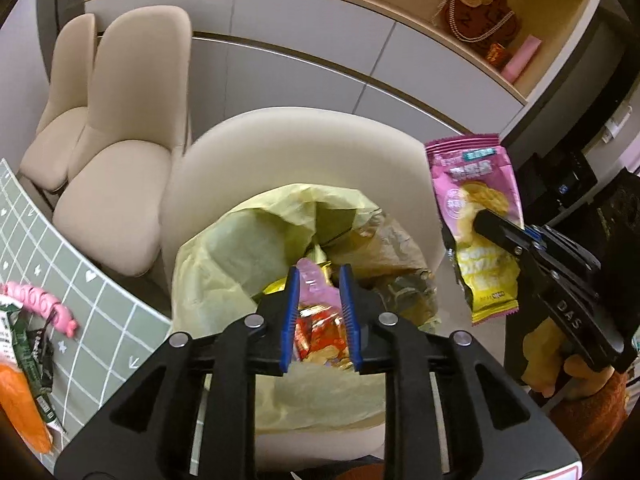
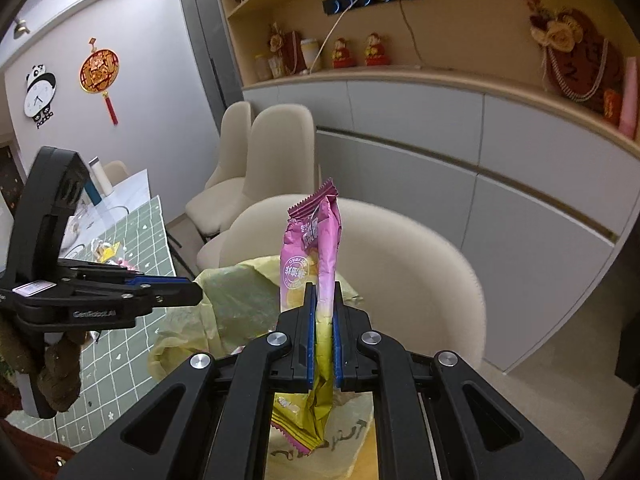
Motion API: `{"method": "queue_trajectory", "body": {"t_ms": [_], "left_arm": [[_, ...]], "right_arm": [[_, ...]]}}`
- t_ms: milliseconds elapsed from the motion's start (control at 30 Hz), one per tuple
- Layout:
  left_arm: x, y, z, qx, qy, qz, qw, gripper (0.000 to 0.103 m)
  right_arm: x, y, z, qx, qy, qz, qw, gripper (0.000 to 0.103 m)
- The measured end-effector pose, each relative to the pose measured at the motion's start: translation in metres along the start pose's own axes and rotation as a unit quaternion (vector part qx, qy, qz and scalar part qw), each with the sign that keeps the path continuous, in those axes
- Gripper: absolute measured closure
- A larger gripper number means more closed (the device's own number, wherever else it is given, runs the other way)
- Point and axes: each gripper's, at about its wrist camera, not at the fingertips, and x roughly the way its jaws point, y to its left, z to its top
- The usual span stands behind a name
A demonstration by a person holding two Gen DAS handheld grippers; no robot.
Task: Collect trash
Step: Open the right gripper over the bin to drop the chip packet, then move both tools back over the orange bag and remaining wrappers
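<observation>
The left wrist view looks steeply down along the left gripper (image 1: 318, 314) from close above the open yellow bag (image 1: 224, 256) on the cream chair (image 1: 304, 148), with the table edge (image 1: 100, 320) at its left and the right gripper (image 1: 496, 232) entering from its right. The right wrist view sits beside it, tilted less steeply and facing the same cabinets (image 2: 420, 128), so it takes in more of the room: the shelf (image 2: 400, 70) and the wall (image 2: 132, 92). Both share the bag, the near chair, the two chairs (image 1: 120, 128) behind it, the cabinets, and each other's gripper.
</observation>
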Motion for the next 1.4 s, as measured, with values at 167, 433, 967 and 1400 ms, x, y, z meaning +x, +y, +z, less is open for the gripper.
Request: {"method": "queue_trajectory", "body": {"t_ms": [167, 433, 967, 1400], "left_arm": [[-0.023, 0.024, -0.011, -0.025, -0.013, 0.029, 0.9992, 0.082], [-0.059, 0.086, -0.055, -0.096, -0.019, 0.086, 0.9914, 0.077], [-0.151, 0.181, -0.152, -0.19, -0.052, 0.134, 0.9713, 0.075], [-0.241, 0.285, -0.262, -0.261, -0.095, 0.178, 0.944, 0.073]], "right_arm": [[0.028, 0.016, 0.004, -0.001, 0.031, 0.026, 0.999, 0.095], [0.072, 0.047, -0.006, -0.016, 0.086, 0.036, 0.996, 0.095], [0.051, 0.096, -0.009, 0.003, 0.061, -0.002, 0.998, 0.061], [0.021, 0.233, -0.024, -0.049, 0.026, 0.058, 0.997, 0.06]]}}
